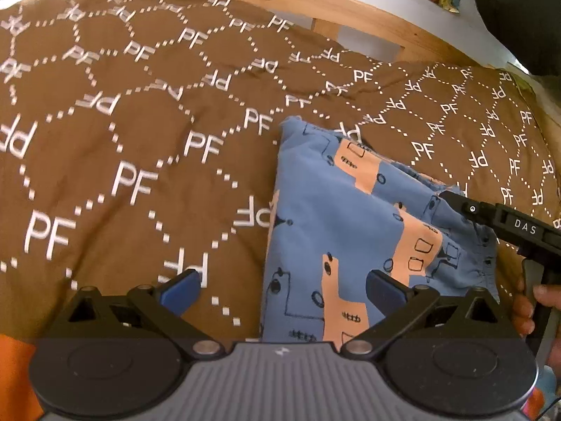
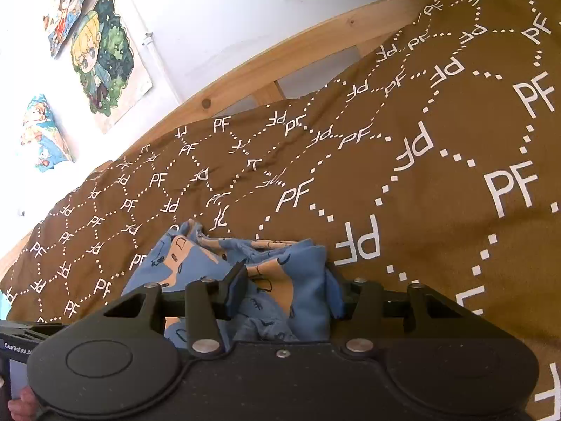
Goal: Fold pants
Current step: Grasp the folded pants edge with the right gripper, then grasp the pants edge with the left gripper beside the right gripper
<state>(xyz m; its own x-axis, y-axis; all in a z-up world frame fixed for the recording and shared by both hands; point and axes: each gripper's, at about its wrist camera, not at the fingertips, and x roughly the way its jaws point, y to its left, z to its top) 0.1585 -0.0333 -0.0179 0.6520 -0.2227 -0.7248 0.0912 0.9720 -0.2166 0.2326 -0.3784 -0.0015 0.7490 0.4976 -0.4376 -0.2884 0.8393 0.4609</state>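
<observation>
One pair of blue pants (image 1: 350, 231) with orange patches lies folded into a compact stack on the brown "PF" bedspread (image 1: 122, 147). Bunched cloth fills the right gripper (image 2: 284, 291), its jaws clamped on the pants' edge. Its jaws wide apart and holding nothing, the left gripper (image 1: 280, 291) hovers over the stack's near edge. Behind runs a wooden bed rail (image 2: 280, 66) and a white wall with cartoon posters (image 2: 101, 59).
</observation>
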